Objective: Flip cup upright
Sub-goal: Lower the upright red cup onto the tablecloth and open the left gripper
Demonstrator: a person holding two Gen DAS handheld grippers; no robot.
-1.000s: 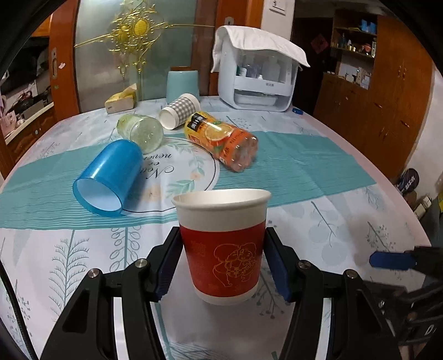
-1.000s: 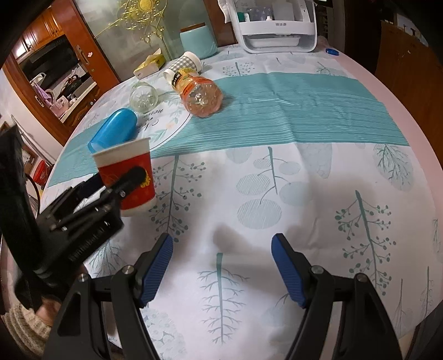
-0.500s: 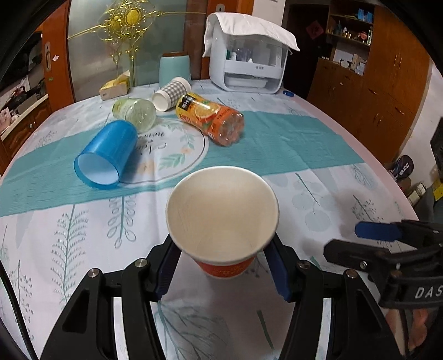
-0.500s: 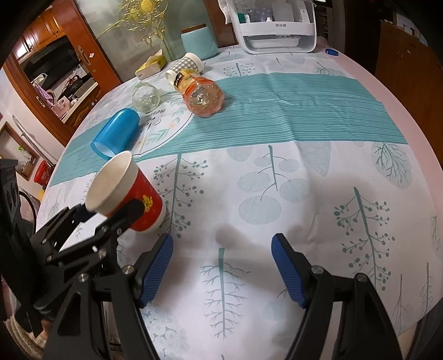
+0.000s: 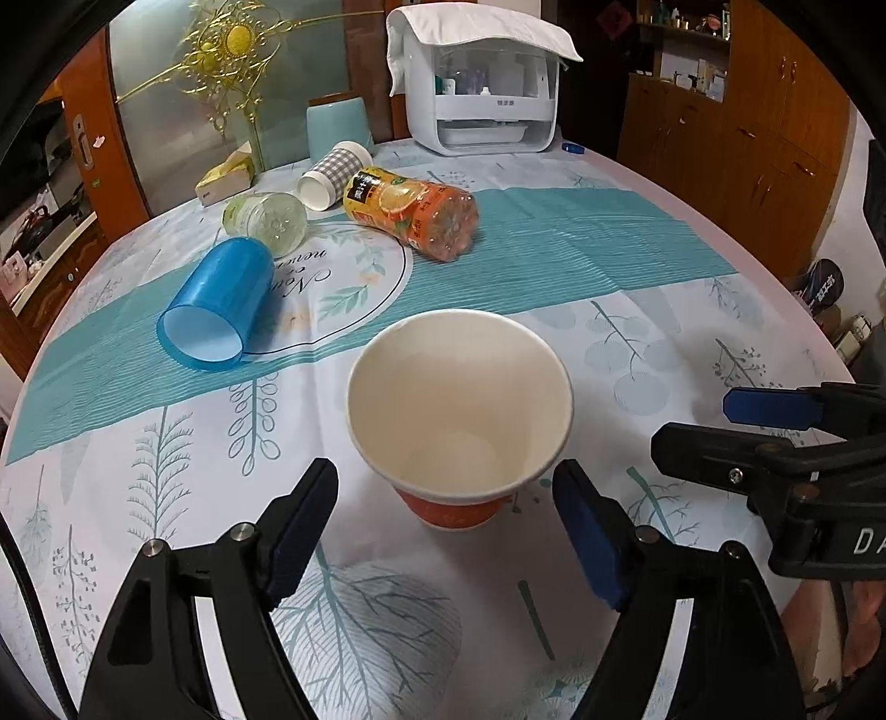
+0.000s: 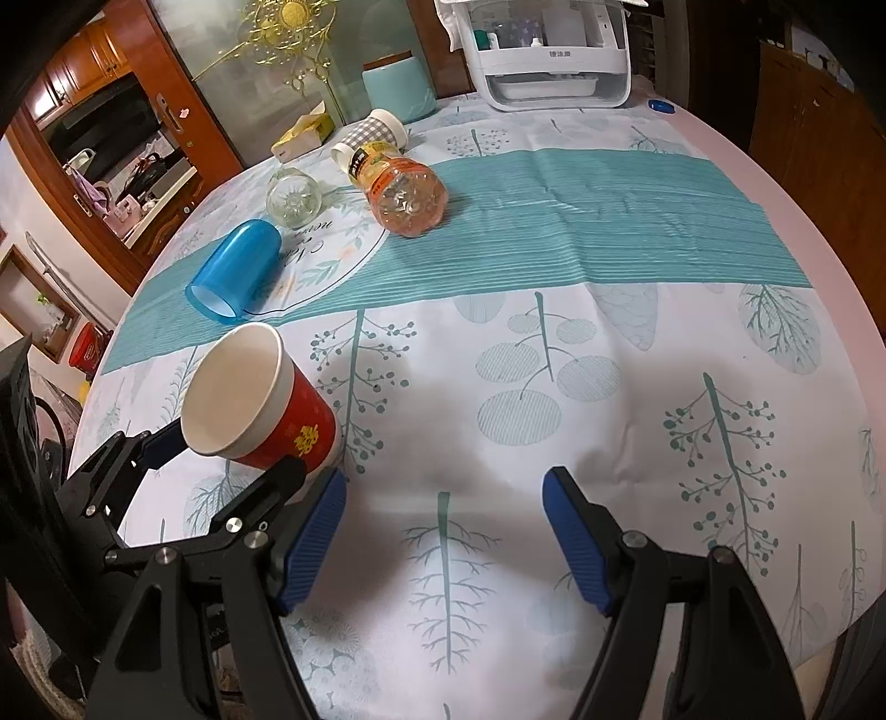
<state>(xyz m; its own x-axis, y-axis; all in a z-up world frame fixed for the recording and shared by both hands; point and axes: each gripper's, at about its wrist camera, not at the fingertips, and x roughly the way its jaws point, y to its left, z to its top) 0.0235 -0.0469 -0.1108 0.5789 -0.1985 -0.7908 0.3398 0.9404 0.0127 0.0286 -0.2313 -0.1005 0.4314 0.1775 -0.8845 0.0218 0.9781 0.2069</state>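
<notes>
A home dining room: a round tabletop (image 5: pixel 653 310) under a leaf-print cloth, wooden cabinets (image 5: pixel 775 138) along the far right wall, a white countertop appliance (image 5: pixel 482 111) draped with a towel at the far edge, and a frosted glass door with gold ornament (image 5: pixel 232 50) far left.

The red paper cup with a white rim, a white inside and a gold print on its wall (image 5: pixel 459 410) (image 6: pixel 260 396) stands on its base on the white tablecloth with teal tree pattern (image 5: pixel 637 343), mouth up. It is empty. In the left wrist view it is at the centre; in the right wrist view it is at 9 o'clock and looks tilted.
</notes>
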